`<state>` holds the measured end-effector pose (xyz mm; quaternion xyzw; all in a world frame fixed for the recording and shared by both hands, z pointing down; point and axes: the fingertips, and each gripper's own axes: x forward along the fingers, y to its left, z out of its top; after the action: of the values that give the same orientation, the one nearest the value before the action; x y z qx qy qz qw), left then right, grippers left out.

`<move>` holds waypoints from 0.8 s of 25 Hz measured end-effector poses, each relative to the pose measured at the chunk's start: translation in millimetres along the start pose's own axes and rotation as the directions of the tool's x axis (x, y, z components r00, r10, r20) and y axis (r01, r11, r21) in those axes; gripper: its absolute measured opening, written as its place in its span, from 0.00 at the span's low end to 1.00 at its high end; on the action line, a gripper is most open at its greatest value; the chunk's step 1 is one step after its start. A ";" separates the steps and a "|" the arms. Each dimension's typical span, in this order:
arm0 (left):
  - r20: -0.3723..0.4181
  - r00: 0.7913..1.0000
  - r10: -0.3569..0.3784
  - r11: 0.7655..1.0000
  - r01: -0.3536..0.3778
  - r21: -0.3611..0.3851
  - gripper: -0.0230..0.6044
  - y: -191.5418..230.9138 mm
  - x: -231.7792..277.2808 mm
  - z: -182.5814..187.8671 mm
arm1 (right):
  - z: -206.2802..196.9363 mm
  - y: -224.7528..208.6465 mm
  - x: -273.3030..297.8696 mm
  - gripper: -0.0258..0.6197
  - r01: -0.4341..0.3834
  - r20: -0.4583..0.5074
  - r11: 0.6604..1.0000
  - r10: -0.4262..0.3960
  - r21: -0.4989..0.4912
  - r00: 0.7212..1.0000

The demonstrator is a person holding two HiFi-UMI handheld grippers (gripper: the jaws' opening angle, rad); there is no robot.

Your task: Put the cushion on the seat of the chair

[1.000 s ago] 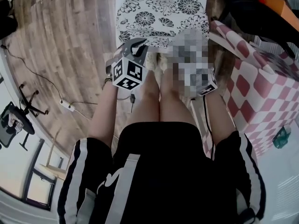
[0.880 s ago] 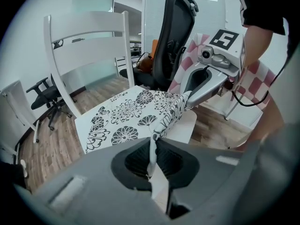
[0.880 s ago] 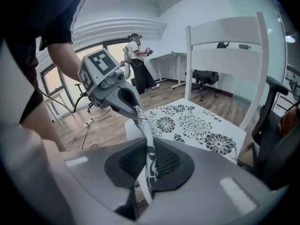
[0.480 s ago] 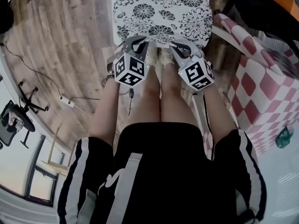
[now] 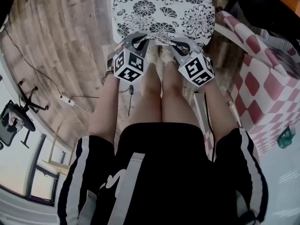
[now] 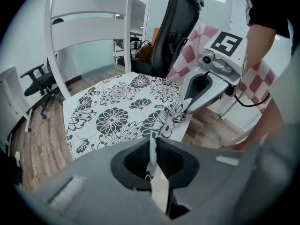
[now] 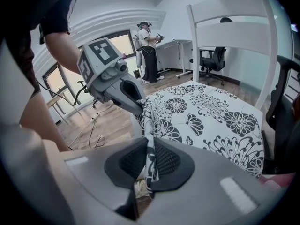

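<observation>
A white cushion with black flower print (image 5: pixel 161 11) lies flat ahead of my legs, over the seat of a white slat-back chair (image 6: pixel 89 27). My left gripper (image 5: pixel 136 42) is shut on the cushion's near edge at its left corner. A fold of the cloth (image 6: pixel 161 123) runs up between the jaws of the left gripper (image 6: pixel 152 146). My right gripper (image 5: pixel 180 45) is shut on the same edge at the right corner, and the printed cloth (image 7: pixel 152 121) is pinched in the right gripper (image 7: pixel 150 149). The seat is hidden under the cushion.
A pink-and-white checked piece of furniture (image 5: pixel 262 78) stands close on the right. A black office chair (image 6: pixel 176 27) is behind the white chair. A power strip with cable (image 5: pixel 68 102) lies on the wood floor at left. A person (image 7: pixel 149 50) stands far back.
Both grippers have sunk and moved slightly forward with the cushion. More of the cushion now shows in the head view, spread flatter over the chair.
</observation>
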<state>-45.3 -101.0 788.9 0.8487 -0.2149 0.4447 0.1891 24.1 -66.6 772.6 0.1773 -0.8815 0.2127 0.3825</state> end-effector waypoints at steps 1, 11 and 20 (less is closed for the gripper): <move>0.001 1.000 -0.015 1.000 0.015 -0.001 0.07 -3.0 -0.5 -1.5 | -2.1 2.3 -0.5 0.07 -0.009 -0.003 1.000 0.009 0.002 1.000; -0.079 0.992 -0.097 0.995 0.097 0.000 0.25 -32.7 -7.1 -28.0 | -12.2 23.3 -10.3 0.16 -0.041 -0.014 0.998 0.042 0.057 0.999; -0.127 0.973 -0.193 0.981 0.190 -0.032 0.43 -64.7 -4.8 -51.6 | -31.2 49.2 -9.1 0.28 -0.112 -0.079 0.988 0.120 0.103 0.990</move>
<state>-48.0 -19.5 804.0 0.8329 -0.1236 0.4764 0.2529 25.3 -7.6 773.3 0.1349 -0.8618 0.2849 0.3973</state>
